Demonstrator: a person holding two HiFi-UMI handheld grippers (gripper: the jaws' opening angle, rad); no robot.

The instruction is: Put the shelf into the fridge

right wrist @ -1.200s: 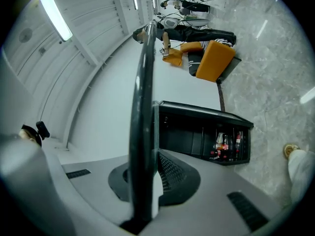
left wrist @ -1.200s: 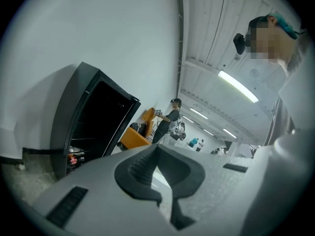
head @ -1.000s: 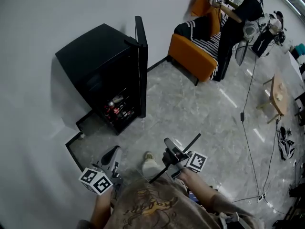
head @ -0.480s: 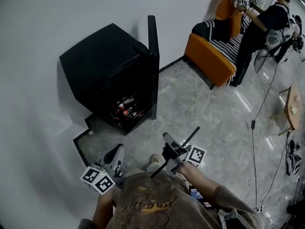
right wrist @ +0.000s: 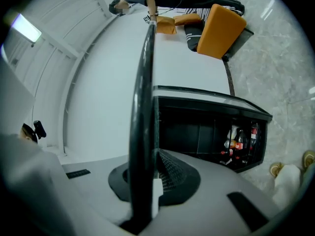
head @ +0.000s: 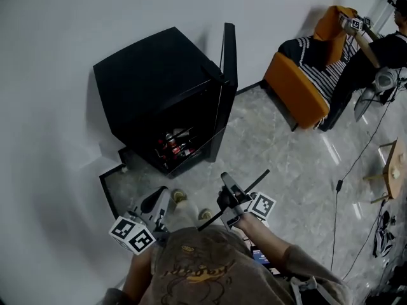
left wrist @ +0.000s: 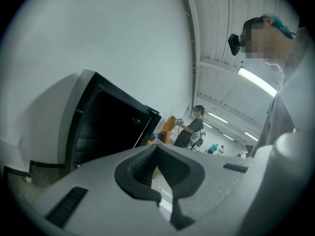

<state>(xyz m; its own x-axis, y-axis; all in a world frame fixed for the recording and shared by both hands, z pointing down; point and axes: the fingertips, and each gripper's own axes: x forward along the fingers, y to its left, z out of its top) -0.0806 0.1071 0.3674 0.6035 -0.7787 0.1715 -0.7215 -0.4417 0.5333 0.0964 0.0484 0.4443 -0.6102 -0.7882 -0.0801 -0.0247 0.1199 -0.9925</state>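
My right gripper (head: 229, 194) is clamped on the shelf (head: 255, 180), a thin dark panel held edge-on, well apart from the fridge (head: 159, 88). The fridge stands open at 11 o'clock. My left gripper (head: 157, 203) has its jaws together, holding nothing.

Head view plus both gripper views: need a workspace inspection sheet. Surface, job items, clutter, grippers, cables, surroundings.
Surface: grey stone-pattern floor.
Job's things: black fridge with its door open and bottles at the bottom; shelf, a thin dark panel seen edge-on, not yet in the fridge.
Clutter: dark items on the floor at far right, too small to tell.
Grippers: right gripper shut on the shelf; left gripper has its jaws together with nothing between them.
Cables: one cable across the floor at right.
Surroundings: white wall, orange armchair, second person beside it.
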